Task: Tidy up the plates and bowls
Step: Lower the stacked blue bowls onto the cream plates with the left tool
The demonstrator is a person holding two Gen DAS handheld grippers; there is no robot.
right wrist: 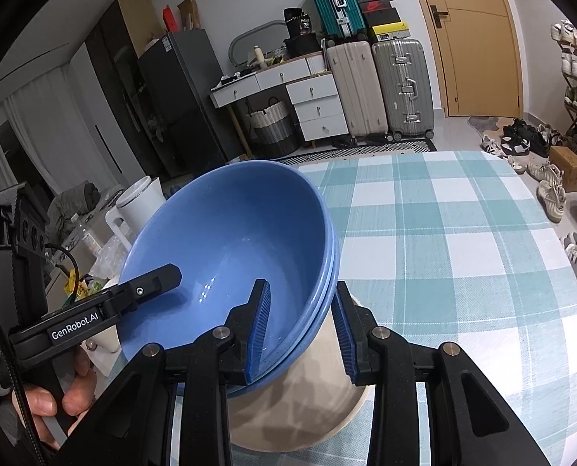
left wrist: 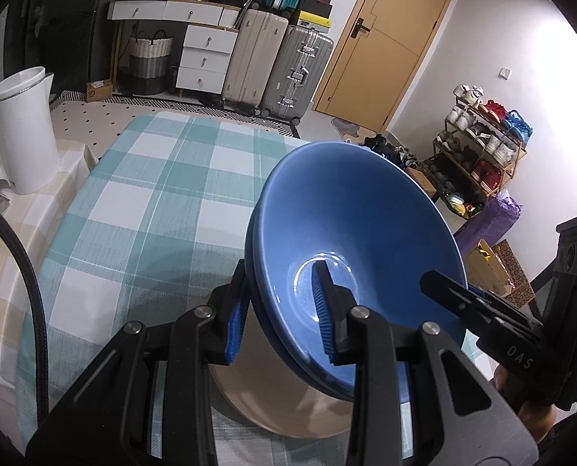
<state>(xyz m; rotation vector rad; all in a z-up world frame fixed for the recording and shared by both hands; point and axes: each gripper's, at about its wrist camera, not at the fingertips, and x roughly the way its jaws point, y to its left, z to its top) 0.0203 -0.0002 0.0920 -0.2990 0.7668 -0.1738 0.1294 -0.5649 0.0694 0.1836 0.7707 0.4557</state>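
Note:
A stack of blue bowls (left wrist: 358,225) (right wrist: 226,233) hangs tilted just above a beige plate (left wrist: 288,411) (right wrist: 307,407) on the teal checked tablecloth (left wrist: 164,178) (right wrist: 443,233). My left gripper (left wrist: 279,275) is shut on the stack's rim, one blue pad inside and one outside. On the opposite rim my right gripper (right wrist: 302,291) is shut the same way. Each view also shows the other gripper's inner finger (left wrist: 443,287) (right wrist: 160,277) lying inside the top bowl. The bowls hide most of the plate.
A white kettle (left wrist: 20,128) (right wrist: 141,202) stands on a side surface to the left of the table. Beyond the table's far edge are suitcases (left wrist: 272,66), white drawers (right wrist: 315,105), a door and a shoe rack (left wrist: 482,155). A hand (right wrist: 67,388) grips the left handle.

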